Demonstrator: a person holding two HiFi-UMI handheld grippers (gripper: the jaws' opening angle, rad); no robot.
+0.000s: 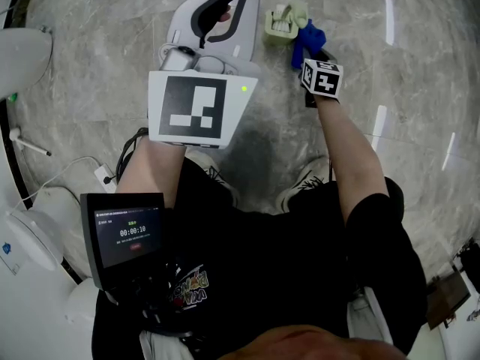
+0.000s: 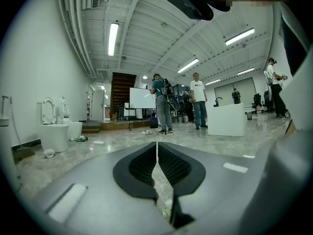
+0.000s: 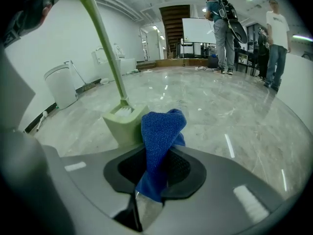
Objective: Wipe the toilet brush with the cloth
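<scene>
Right tongs [image 3: 157,155] are part closed, pinching the blue cloth [image 3: 159,131], just beside the green holder [image 3: 122,126], at its four o'clock. The toilet brush [image 3: 105,58] stands in that holder on the floor [image 3: 220,116], handle leaning toward eleven o'clock. Left tongs [image 2: 156,148] are pinched together, nothing clear between them. A chest screen [image 1: 129,235] reads 00:00:10. A toilet [image 2: 54,131] and people [image 2: 198,102] stand beyond.

Brush [image 3: 99,42] in holder [image 3: 123,127] on floor [image 3: 220,111]; cloth [image 3: 161,126] beside holder, in right gripper [image 3: 157,155].

Timer: I read 00:00:10 in white digits at the centre of the small black rectangular screen [image 1: 124,235] on the person's chest.
Other screen lines: green above and red below, both too small for me to read.
Coloured print on black T-shirt [image 1: 191,289]: upside down, unreadable.
</scene>
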